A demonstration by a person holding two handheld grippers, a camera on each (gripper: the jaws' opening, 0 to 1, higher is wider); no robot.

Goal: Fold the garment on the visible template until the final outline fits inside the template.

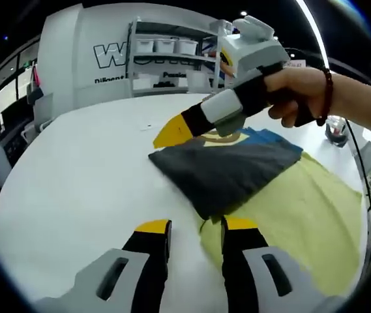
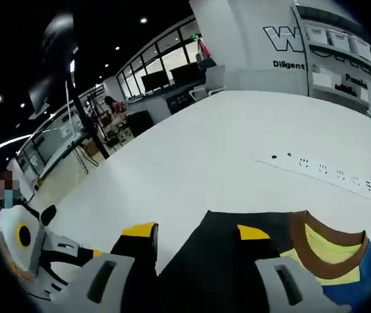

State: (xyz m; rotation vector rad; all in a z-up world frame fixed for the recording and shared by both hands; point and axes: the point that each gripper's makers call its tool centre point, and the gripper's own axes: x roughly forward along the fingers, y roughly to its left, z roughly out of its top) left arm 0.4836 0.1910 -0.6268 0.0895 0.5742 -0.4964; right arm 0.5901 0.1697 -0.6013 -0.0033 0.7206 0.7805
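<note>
A folded dark grey garment (image 1: 227, 166) with a brown collar (image 2: 315, 251), a yellow print and a blue part lies on the pale yellow template (image 1: 302, 215) on the white table (image 1: 81, 176). In the left gripper view my left gripper (image 1: 196, 225) stands open just short of the garment's near corner, nothing between its jaws. A hand (image 1: 296, 91) holds my right gripper (image 1: 172, 132) over the garment's far corner. In the right gripper view the right gripper (image 2: 196, 231) is open. Its jaws stand apart over the dark cloth (image 2: 198, 267), one tip above the cloth and the other beside its edge.
A white strip with dark dots (image 2: 322, 171) lies on the table beyond the garment. Shelves with white bins (image 1: 165, 45) stand at the back. A dark object (image 1: 335, 130) sits at the table's far right. Desks with monitors (image 2: 165, 78) line the window side.
</note>
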